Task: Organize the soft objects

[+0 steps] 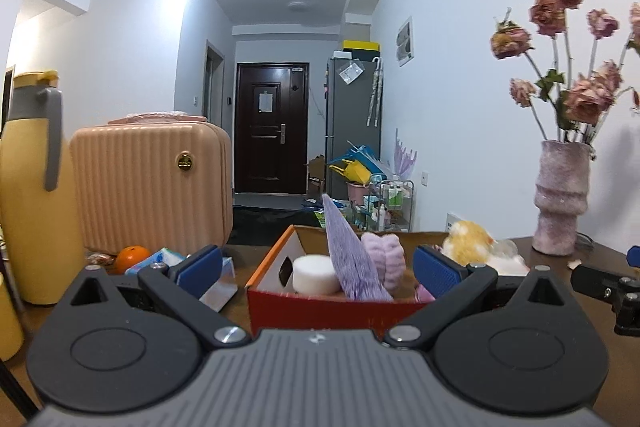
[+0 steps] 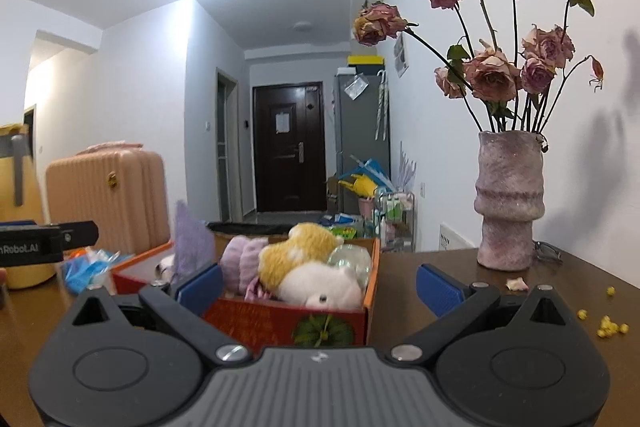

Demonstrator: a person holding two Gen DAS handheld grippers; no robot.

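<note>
A red cardboard box point(image 1: 320, 307) stands on the brown table and holds soft objects: a white sponge roll point(image 1: 314, 274), a purple cloth point(image 1: 346, 259) standing on end, a lilac plush point(image 1: 382, 255), and a yellow and white plush toy point(image 1: 470, 241). The right wrist view shows the same box point(image 2: 280, 315) with the yellow and white plush toy point(image 2: 304, 267) on top. My left gripper point(image 1: 318, 269) is open and empty in front of the box. My right gripper point(image 2: 318, 285) is open and empty at the box's near right corner.
A pink vase point(image 2: 508, 203) of dried roses stands at the right, with yellow crumbs point(image 2: 608, 325) near it. A peach suitcase point(image 1: 152, 187), a yellow jug point(image 1: 36, 187), an orange point(image 1: 132, 257) and blue packets point(image 1: 160, 261) are at the left.
</note>
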